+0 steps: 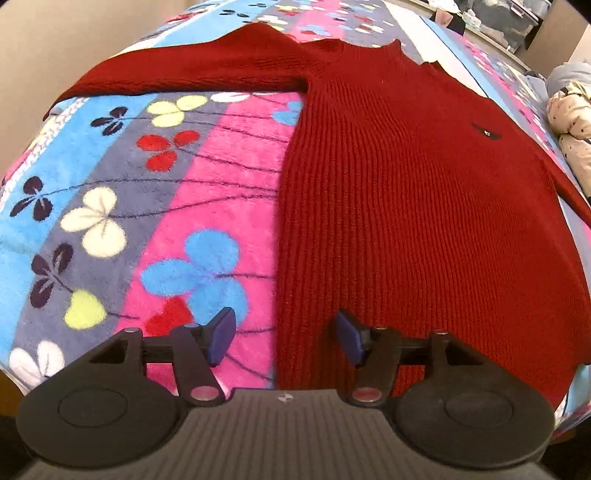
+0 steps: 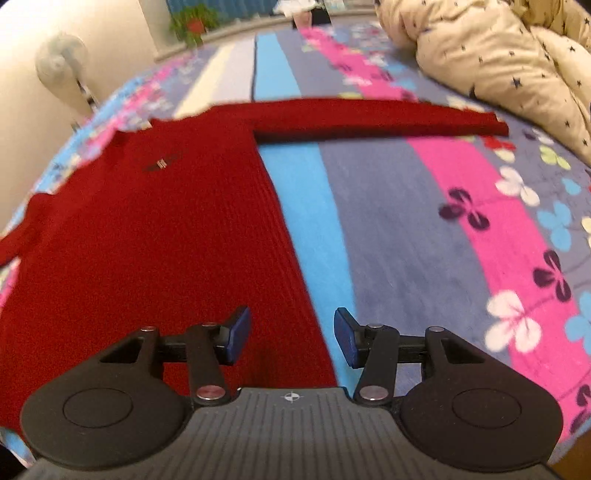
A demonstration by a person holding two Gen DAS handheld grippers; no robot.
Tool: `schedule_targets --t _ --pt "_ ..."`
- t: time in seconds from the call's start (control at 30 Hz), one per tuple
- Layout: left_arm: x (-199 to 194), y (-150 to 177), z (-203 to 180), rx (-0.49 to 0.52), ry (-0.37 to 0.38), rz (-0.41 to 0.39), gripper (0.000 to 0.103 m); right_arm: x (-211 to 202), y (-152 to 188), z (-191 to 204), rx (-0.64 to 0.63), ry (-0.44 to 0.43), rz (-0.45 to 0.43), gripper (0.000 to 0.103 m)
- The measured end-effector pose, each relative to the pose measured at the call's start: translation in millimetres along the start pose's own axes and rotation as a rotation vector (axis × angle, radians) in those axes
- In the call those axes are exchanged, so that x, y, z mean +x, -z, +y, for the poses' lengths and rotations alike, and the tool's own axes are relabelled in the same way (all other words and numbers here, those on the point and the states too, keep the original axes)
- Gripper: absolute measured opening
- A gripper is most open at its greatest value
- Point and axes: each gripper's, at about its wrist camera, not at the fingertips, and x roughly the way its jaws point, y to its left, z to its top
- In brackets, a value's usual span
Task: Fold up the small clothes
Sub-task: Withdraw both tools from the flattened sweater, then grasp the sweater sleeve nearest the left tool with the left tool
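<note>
A small dark red ribbed knit sweater (image 1: 424, 206) lies flat, front up, on a flowered blanket (image 1: 155, 206). Its left sleeve (image 1: 192, 70) stretches out to the left. In the right wrist view the sweater (image 2: 140, 236) fills the left half and its other sleeve (image 2: 380, 120) stretches out to the right. My left gripper (image 1: 284, 338) is open and empty, hovering over the sweater's lower left side edge. My right gripper (image 2: 291, 336) is open and empty, hovering over the lower right side edge. The hem is hidden under both grippers.
A cream quilt with dark stars (image 2: 509, 62) is bunched at the right of the bed, near the right sleeve's cuff; it also shows in the left wrist view (image 1: 570, 125). A white fan (image 2: 62, 62) and a potted plant (image 2: 194, 22) stand beyond the bed.
</note>
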Motion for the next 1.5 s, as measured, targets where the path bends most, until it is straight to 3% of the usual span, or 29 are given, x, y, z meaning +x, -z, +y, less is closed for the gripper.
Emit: schedule_targets --t 0.2,0.67,0.8,0.93,1.0,1.1,1.2,1.4,1.5 --pt "-2 -1 -4 0.008 -0.01 -0.005 0.066 5 -2 6 -0.023 0.009 0.004 0.052" --pt "-3 -3 -8 0.02 -0.02 -0.031 0.067 -3 -8 20 -0.007 0.021 -0.078 0.052" --pt "-4 -4 -8 0.018 -0.019 -0.037 0.067 -15 -15 28 0.005 0.015 -0.131 0.052" --pt "-6 -5 -10 0.018 -0.021 -0.058 0.067 -41 -32 41 -0.03 -0.01 -0.242 0.052" --pt "-14 -7 -11 0.014 -0.012 -0.119 0.067 -56 -46 50 -0.079 -0.016 -0.313 0.052" --pt "-33 -11 -13 0.008 -0.017 -0.261 0.067 -68 -63 55 -0.136 -0.044 -0.402 0.067" --pt "-46 -21 -14 -0.006 -0.043 -0.384 0.067 -53 -64 53 -0.16 -0.037 -0.442 0.07" --pt "-54 -93 -4 -0.015 -0.1 -0.522 0.067 -3 -60 58 -0.097 0.039 -0.293 0.063" --pt "-36 -140 21 -0.072 -0.074 -0.524 0.067 16 -63 65 -0.124 0.073 -0.222 0.063"
